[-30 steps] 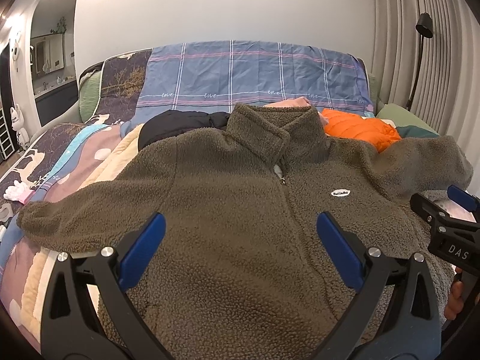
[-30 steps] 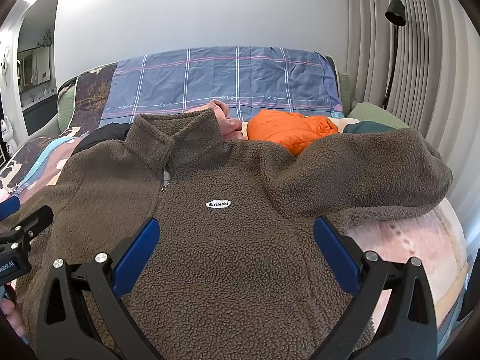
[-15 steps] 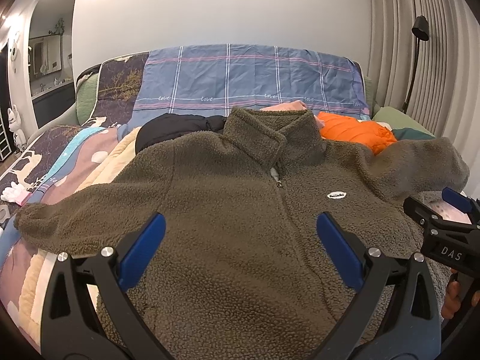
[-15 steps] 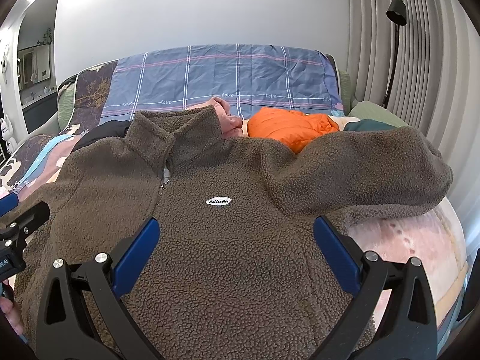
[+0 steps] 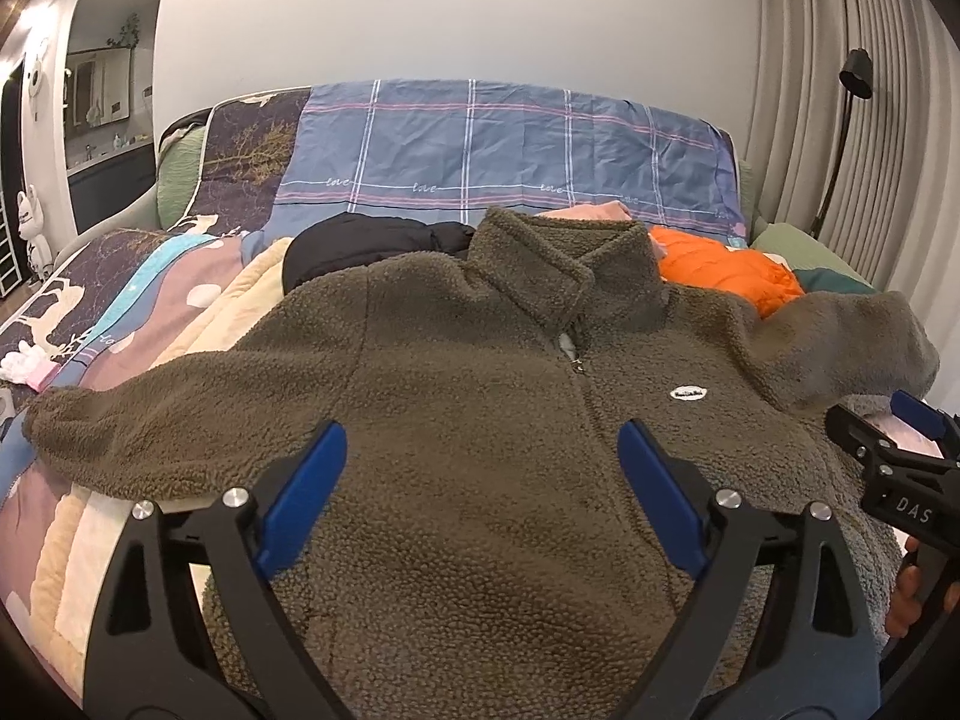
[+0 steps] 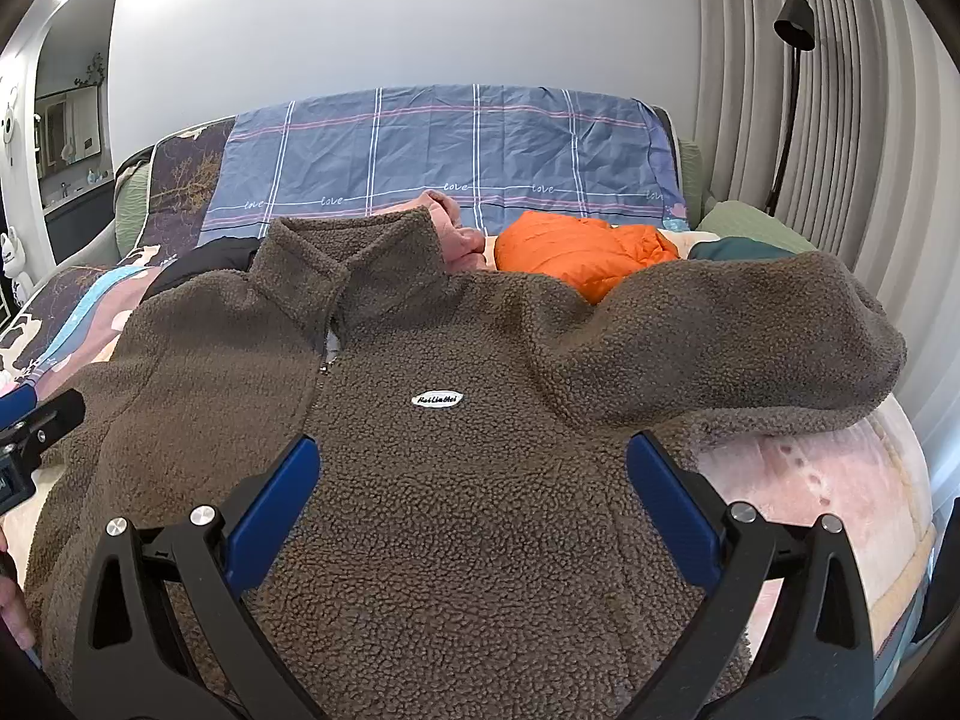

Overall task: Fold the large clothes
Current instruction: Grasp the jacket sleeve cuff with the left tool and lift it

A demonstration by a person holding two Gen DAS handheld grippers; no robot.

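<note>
You held both grippers above the lower front of the fleece [image 5: 468,408], which lay face up and zipped on the bed [image 5: 138,324], its collar [image 5: 558,258] toward the headboard. The left gripper [image 5: 480,486] had its 2 blue-padded fingers [image 5: 300,498] spread wide, with nothing between them; the fleece body filled the gap below. The right gripper [image 6: 474,498] was likewise spread, its fingers [image 6: 672,510] apart over the chest, just below the white oval label [image 6: 437,399]. In the left wrist view, your right gripper appeared at the far right edge, beside the fleece hem.

The sleeve [image 5: 150,420] on the left of the views stretched outward across the patterned bedding, roughly flat. The other sleeve [image 6: 750,336] lay bent over a raised hump at the bed's right side, its cuff at the edge.

Behind the collar lay a black garment [image 5: 372,240], a pink garment [image 6: 456,234] and an orange jacket [image 6: 588,258], all near the fleece shoulders. A blue plaid cover [image 6: 468,150] draped the headboard. A black floor lamp [image 6: 792,72] stood by the ribbed curtain [image 6: 840,120] at right.
</note>
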